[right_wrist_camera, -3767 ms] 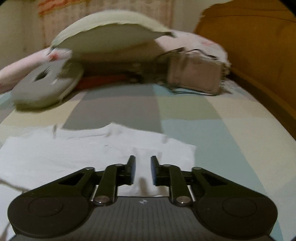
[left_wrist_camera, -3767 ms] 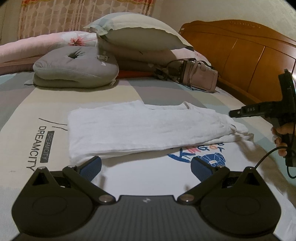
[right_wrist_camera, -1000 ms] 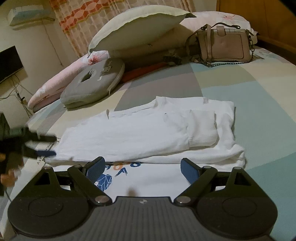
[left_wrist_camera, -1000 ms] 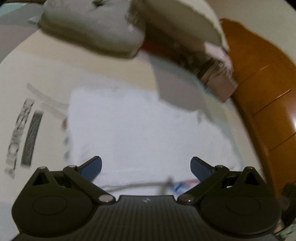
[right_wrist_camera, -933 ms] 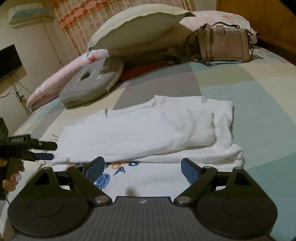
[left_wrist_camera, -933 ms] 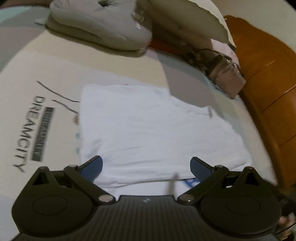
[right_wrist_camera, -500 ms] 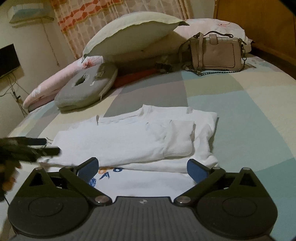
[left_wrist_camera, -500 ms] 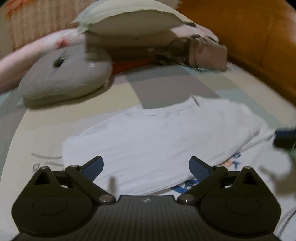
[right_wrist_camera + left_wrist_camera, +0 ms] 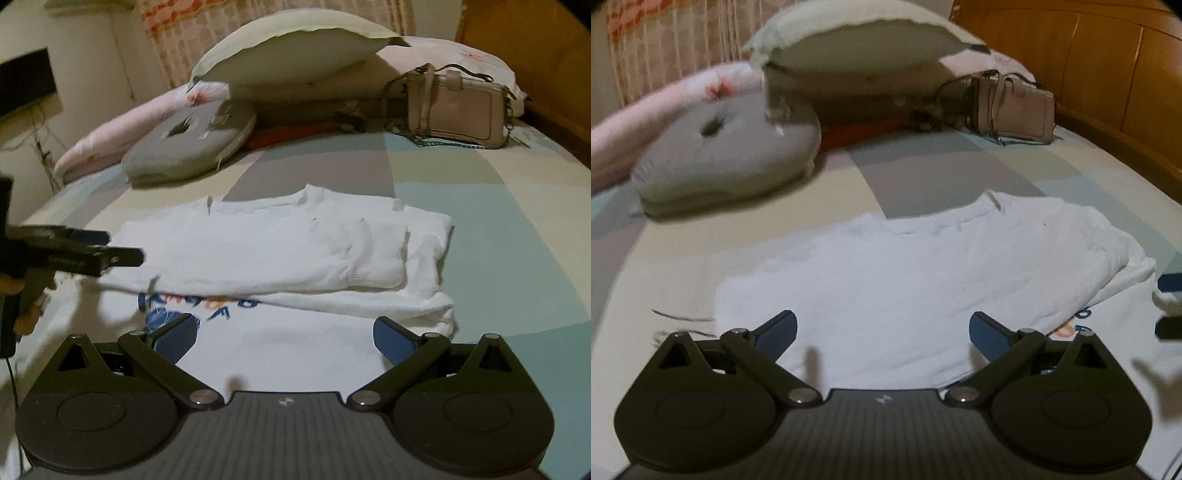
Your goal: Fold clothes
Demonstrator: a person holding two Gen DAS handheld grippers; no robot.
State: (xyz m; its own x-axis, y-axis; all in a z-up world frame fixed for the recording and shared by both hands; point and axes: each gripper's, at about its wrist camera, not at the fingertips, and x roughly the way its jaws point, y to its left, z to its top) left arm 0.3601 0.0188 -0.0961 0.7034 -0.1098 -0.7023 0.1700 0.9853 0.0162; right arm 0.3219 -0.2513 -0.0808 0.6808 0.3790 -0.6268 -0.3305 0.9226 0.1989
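Note:
A white shirt [image 9: 288, 251] lies flat on the bed, its upper half folded over so a blue and orange print [image 9: 207, 304] shows along the near edge. My right gripper [image 9: 286, 338] is open, low over the near hem, with nothing between its blue pads. In the left wrist view the same shirt [image 9: 905, 280] fills the middle, and my left gripper [image 9: 881, 332] is open over its near left part. From the right wrist view, the left gripper [image 9: 122, 247] reaches over the shirt's left end, held by a hand [image 9: 22, 295]. The right gripper [image 9: 1169, 306] peeks in at the edge.
A grey ring cushion [image 9: 188, 144], a large pale pillow [image 9: 295, 55] and a beige handbag [image 9: 458, 107] sit at the far end of the patchwork bedsheet [image 9: 498, 229]. The wooden headboard [image 9: 1089, 66] runs along the right. A dark screen [image 9: 26, 81] hangs on the left wall.
The left gripper swung level and came in over the shirt's left end. The right gripper's jaws spread a little wider. The shirt has not moved.

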